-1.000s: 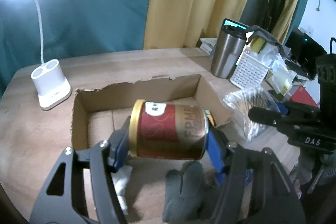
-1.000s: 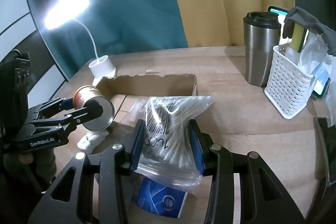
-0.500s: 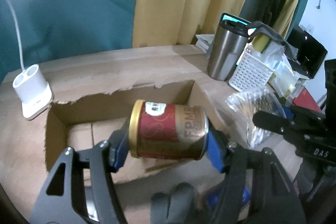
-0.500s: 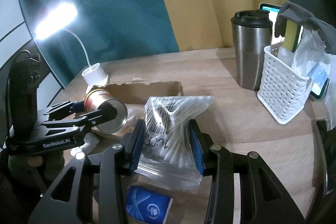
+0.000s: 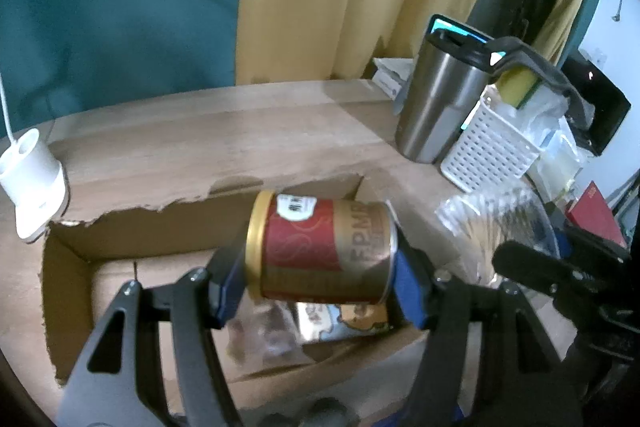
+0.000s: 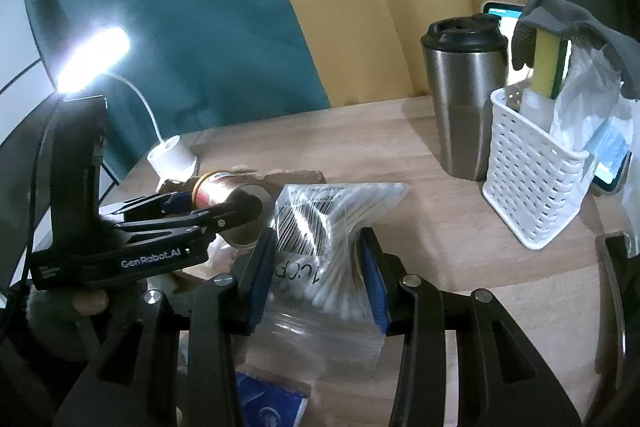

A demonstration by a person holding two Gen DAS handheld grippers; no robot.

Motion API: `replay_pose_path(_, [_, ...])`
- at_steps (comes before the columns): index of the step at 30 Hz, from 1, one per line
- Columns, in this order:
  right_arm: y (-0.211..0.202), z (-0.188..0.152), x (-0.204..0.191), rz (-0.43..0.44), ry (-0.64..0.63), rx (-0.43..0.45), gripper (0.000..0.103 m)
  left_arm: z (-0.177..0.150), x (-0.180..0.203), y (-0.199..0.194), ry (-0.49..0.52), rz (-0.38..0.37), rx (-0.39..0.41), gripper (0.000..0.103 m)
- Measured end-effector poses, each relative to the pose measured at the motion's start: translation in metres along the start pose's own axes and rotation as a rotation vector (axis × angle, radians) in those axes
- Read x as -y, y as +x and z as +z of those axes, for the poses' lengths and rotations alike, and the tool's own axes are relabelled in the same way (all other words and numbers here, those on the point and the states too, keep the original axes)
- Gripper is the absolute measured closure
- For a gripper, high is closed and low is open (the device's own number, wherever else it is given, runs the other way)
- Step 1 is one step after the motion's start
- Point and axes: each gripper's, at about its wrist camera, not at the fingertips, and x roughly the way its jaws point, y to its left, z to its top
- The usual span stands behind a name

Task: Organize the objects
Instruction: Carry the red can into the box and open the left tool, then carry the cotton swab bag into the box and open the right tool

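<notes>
Left wrist: my left gripper clamps the red can end to end, sideways above the cardboard box; rigid, smooth metal, so I'd hold both rims. Right wrist: my right gripper pinches 1 bag of cotton swabs mid-bundle; light, soft, slippery plastic.

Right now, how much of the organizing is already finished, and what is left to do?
Done: some packets already lie inside the cardboard box. In hand: the left gripper grips a red can above the box, and the right gripper grips a bag of cotton swabs. Left: both need placing, and a blue packet lies on the table.
</notes>
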Motion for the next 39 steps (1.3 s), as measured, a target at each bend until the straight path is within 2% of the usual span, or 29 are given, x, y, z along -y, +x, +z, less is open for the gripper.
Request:
replay_pose_path(9, [0.001, 0.006, 0.017, -0.014, 0.022, 0.009, 0.059, 0.008, 0.009, 0.027, 0.018, 0.010, -0.042, 0.038])
replay_pose_path(10, [0.001, 0.007, 0.018, -0.015, 0.025, 0.010, 0.059, 0.009, 0.010, 0.030, 0.017, 0.010, -0.050, 0.035])
replay_pose_path(12, [0.002, 0.007, 0.019, -0.018, 0.025, 0.010, 0.059, 0.011, 0.009, 0.032, 0.002, -0.023, -0.053, 0.016])
replay_pose_path(13, [0.003, 0.007, 0.019, -0.020, 0.027, 0.009, 0.059, 0.012, 0.008, 0.031, -0.006, -0.027, -0.048, 0.015])
replay_pose_path(18, [0.004, 0.007, 0.013, -0.025, 0.023, 0.003, 0.059, 0.010, 0.000, 0.009, -0.003, -0.015, -0.001, 0.015])
replay_pose_path(24, [0.005, 0.005, -0.007, -0.021, 0.001, -0.005, 0.059, -0.010, -0.022, -0.023, -0.013, 0.018, 0.026, 0.015])
replay_pose_path(39, [0.024, 0.009, -0.073, -0.005, -0.069, -0.042, 0.059, -0.051, -0.102, -0.091, -0.120, 0.071, 0.088, 0.015])
